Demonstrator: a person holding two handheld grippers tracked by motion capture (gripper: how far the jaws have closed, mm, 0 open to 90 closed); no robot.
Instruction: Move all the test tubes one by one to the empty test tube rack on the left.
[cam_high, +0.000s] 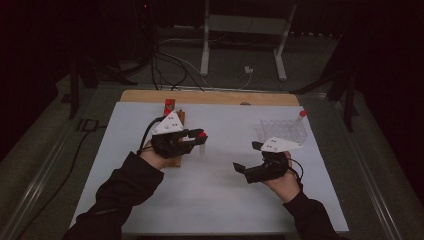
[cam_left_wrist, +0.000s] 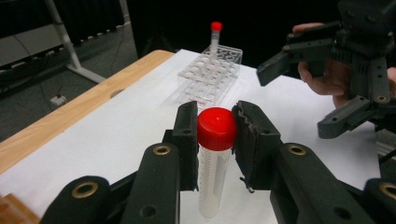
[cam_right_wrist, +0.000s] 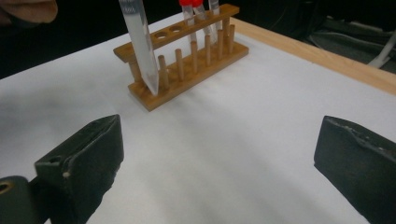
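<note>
You gripped the red-capped tube (cam_left_wrist: 216, 154) just under its cap in your left tongs (cam_left_wrist: 215, 140) above the tabletop (cam_high: 215, 200), right tongs (cam_right_wrist: 217, 163) wide open and empty; keeping it upright toward the clear rack (cam_left_wrist: 210, 74) seemed wise.

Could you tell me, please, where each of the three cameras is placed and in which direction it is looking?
High view: above the person's side, looking forward and down on the table; both forearms and tools show.
Left gripper view: on the left tool, facing the clear rack; its jaws clamp a red-capped tube; the right tool hangs open beyond.
Right gripper view: on the right tool, facing the wooden rack; open jaws.
Shared: the held tube appears in both gripper views.
</note>
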